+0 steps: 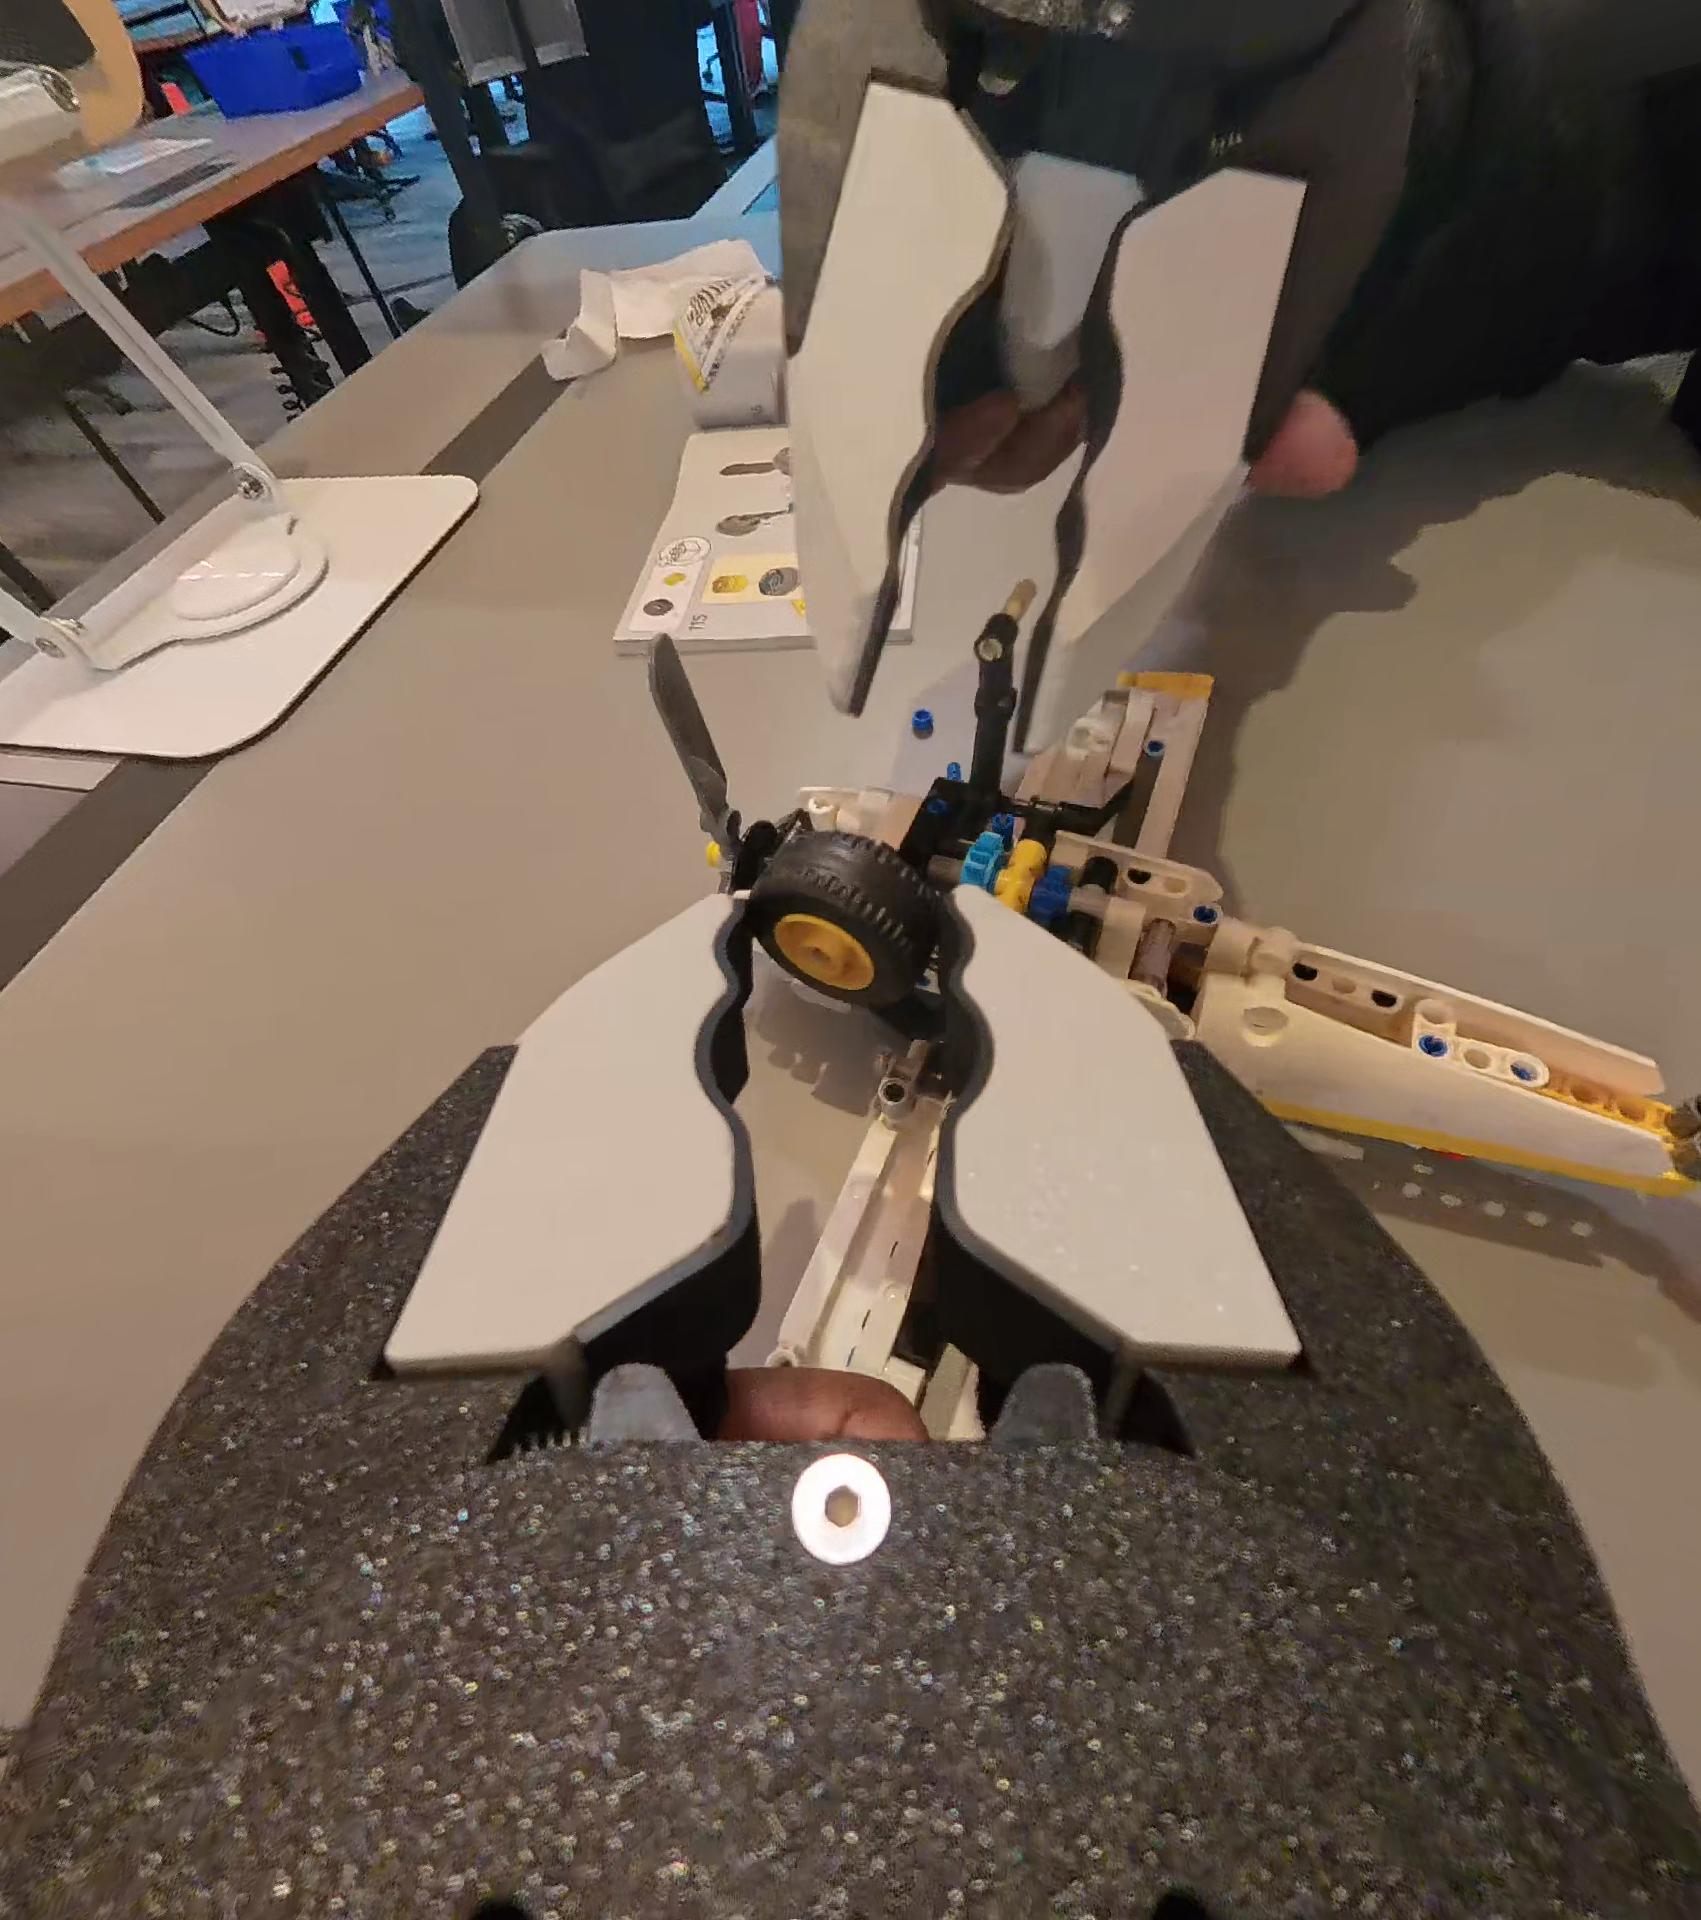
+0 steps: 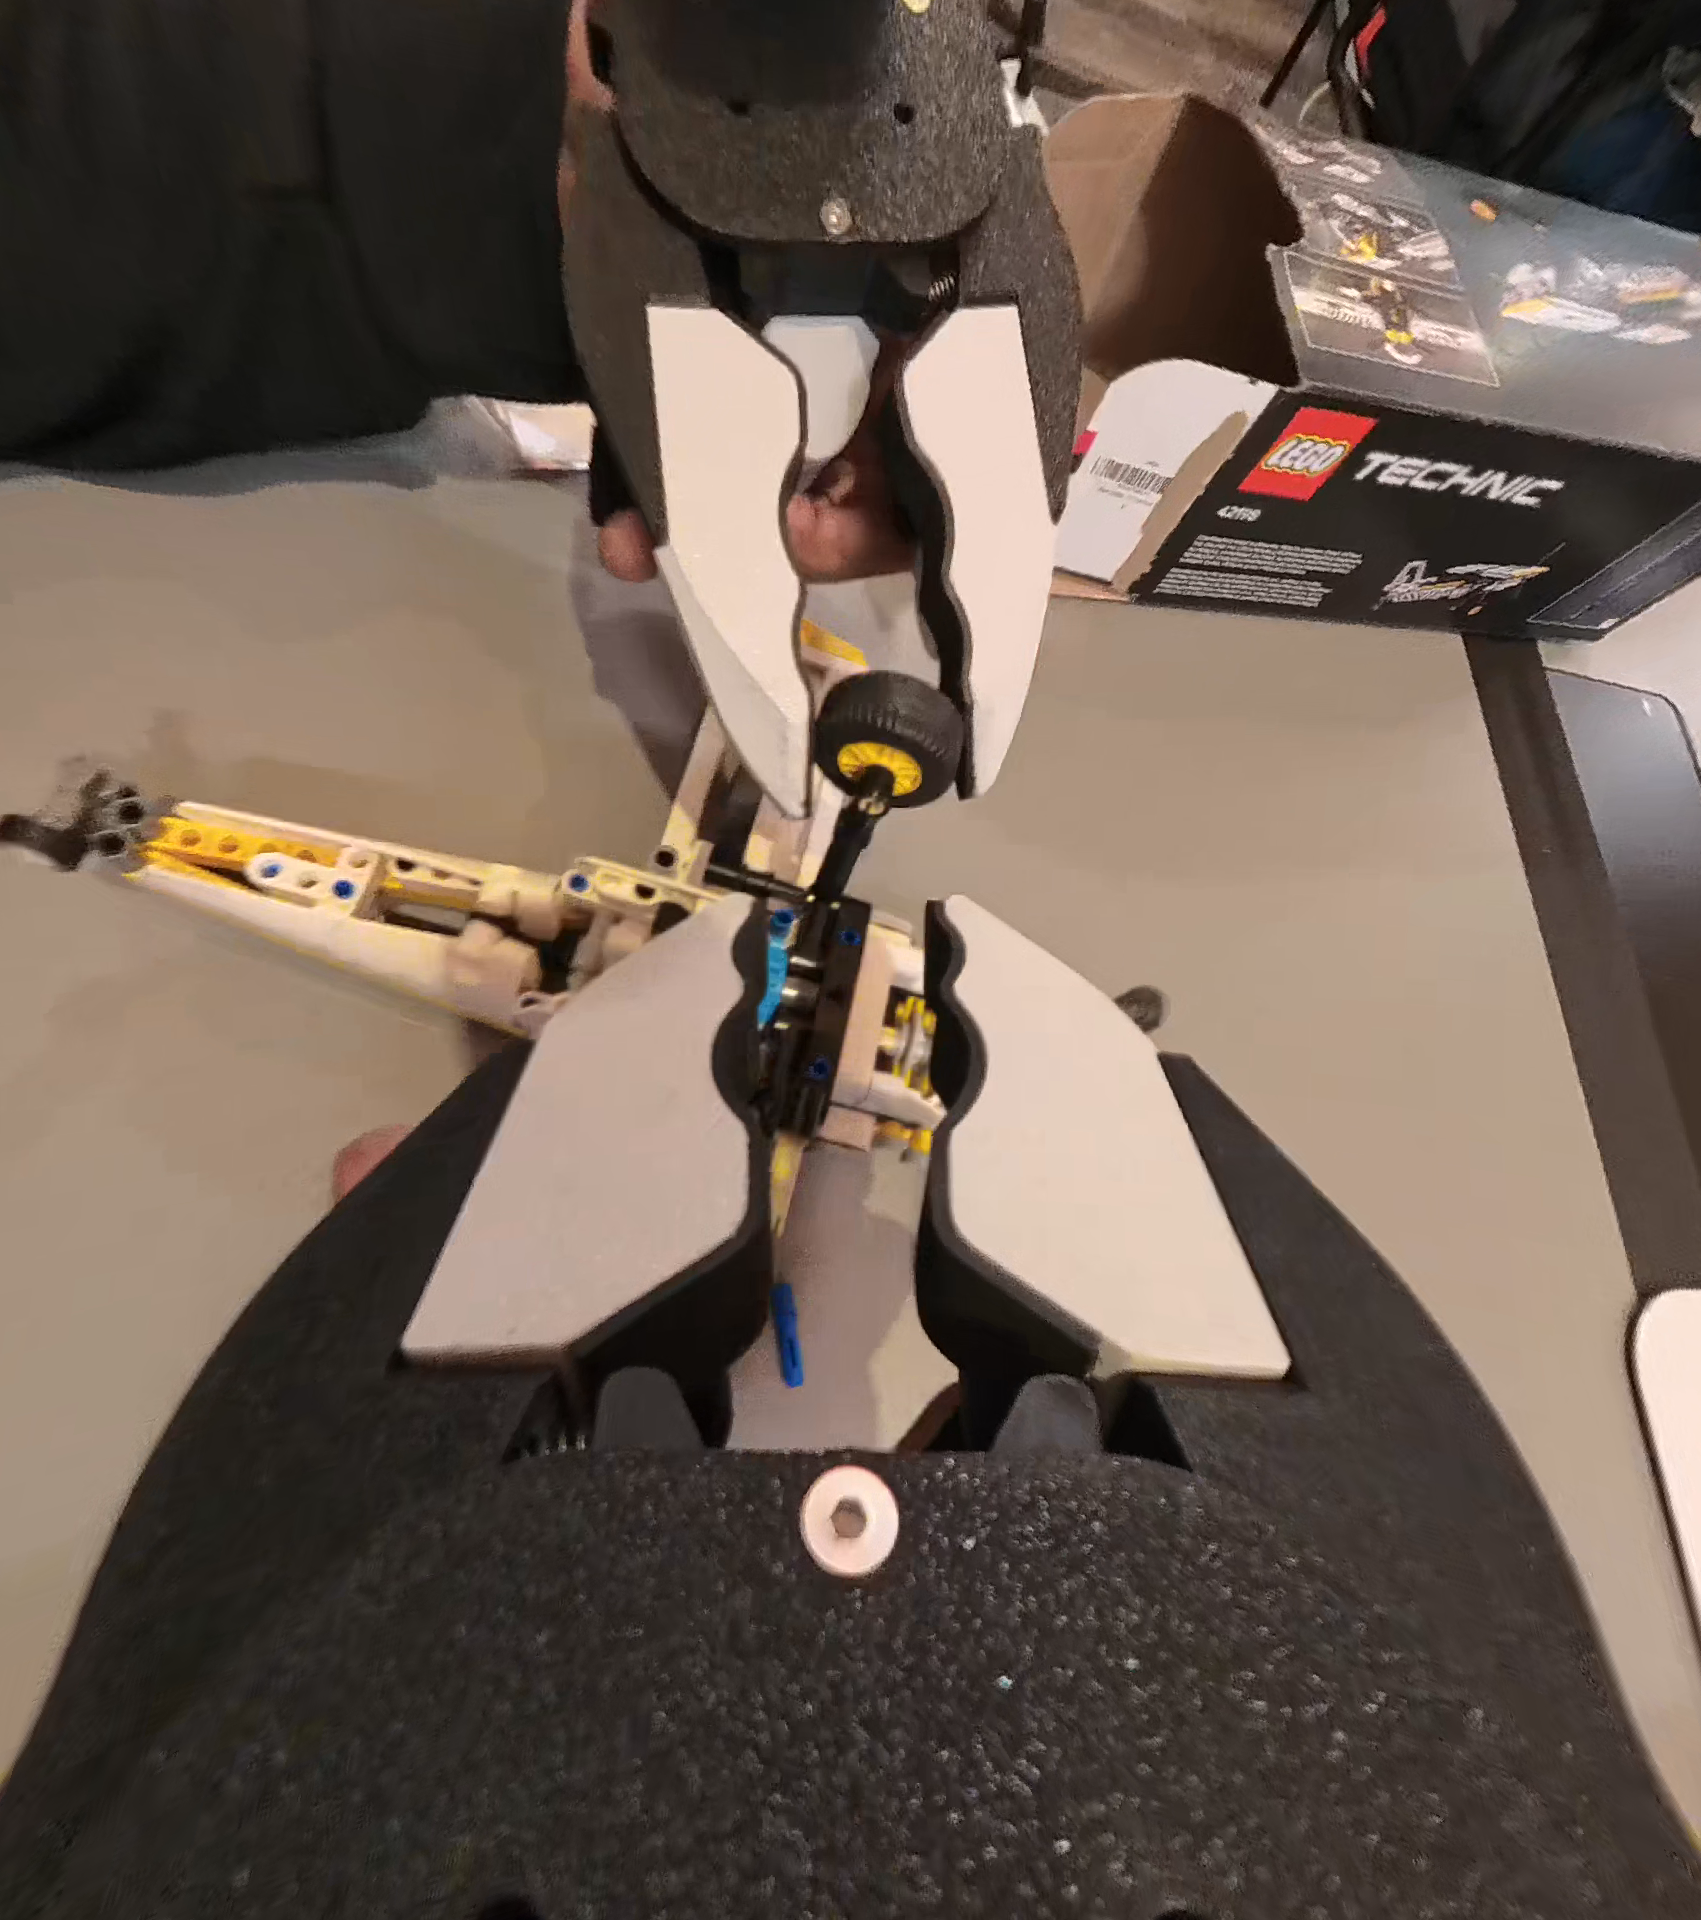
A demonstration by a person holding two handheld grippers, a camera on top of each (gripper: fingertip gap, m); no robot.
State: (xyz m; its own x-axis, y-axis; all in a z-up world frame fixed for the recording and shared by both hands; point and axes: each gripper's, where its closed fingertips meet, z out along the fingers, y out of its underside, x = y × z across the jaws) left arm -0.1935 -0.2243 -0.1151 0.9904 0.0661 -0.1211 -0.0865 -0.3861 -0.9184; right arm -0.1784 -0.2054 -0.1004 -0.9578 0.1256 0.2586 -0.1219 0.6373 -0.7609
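Here the left gripper (image 1: 846,935) clamps the black wheel (image 1: 841,925); right gripper (image 2: 846,997) part-open, straddling the model's body (image 2: 825,1029).

From my left gripper (image 1: 846,935), I look down on a grey table (image 1: 410,935) where a white-and-yellow brick-built model plane (image 1: 1345,1039) lies on its side. My two pale fingers (image 1: 617,1091) close around a black tyre with a yellow hub (image 1: 841,930) at the model's landing gear, both pads against its tread. A grey propeller blade (image 1: 685,738) stands up just beyond the wheel. The right gripper (image 1: 939,707) reaches down from above, its fingertips either side of an upright black axle (image 1: 991,707), and a small blue pin (image 1: 921,719) lies near it. An open instruction booklet (image 1: 721,582) and a white lamp base (image 1: 233,623) sit farther back.
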